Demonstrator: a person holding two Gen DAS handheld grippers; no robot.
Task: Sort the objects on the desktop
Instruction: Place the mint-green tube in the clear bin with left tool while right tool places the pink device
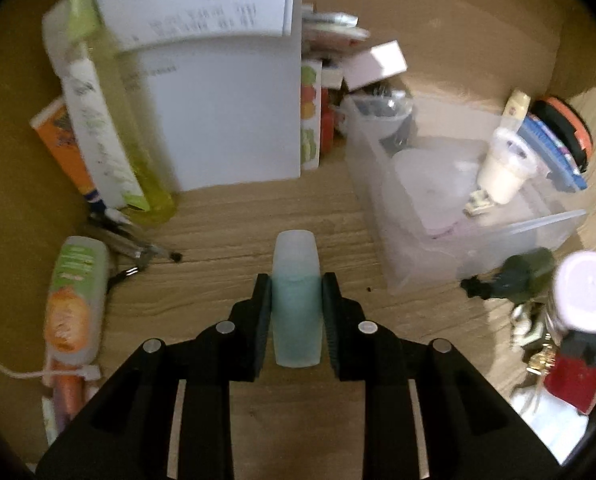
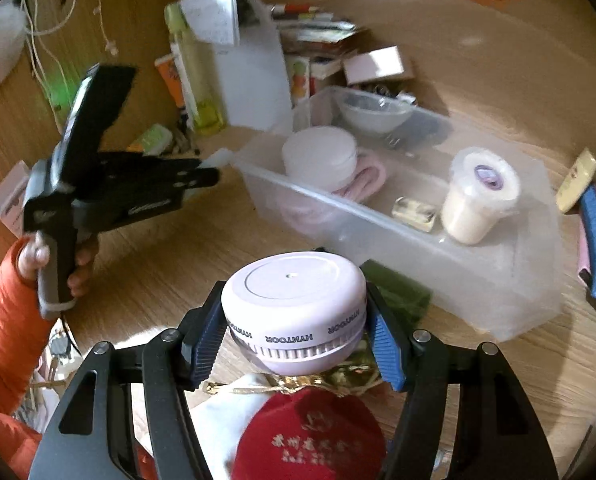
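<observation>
Left tool (image 1: 296,308) clamped on small teal bottle (image 1: 296,300), above counter (image 1: 233,216). Right tool (image 2: 293,332) clamped on lilac round device (image 2: 293,304), over red pouch (image 2: 310,436). Beyond: clear plastic bin (image 2: 378,216) holding cream cup (image 2: 478,200).

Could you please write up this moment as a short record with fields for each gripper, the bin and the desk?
left gripper: shut on a small teal bottle, frosted cap pointing forward, held above the wooden desk
right gripper: shut on a lilac round device, above a red pouch
clear bin: holds a white cup, a stack of round pads and a bowl
desk clutter: yellow-green bottle, white box
</observation>
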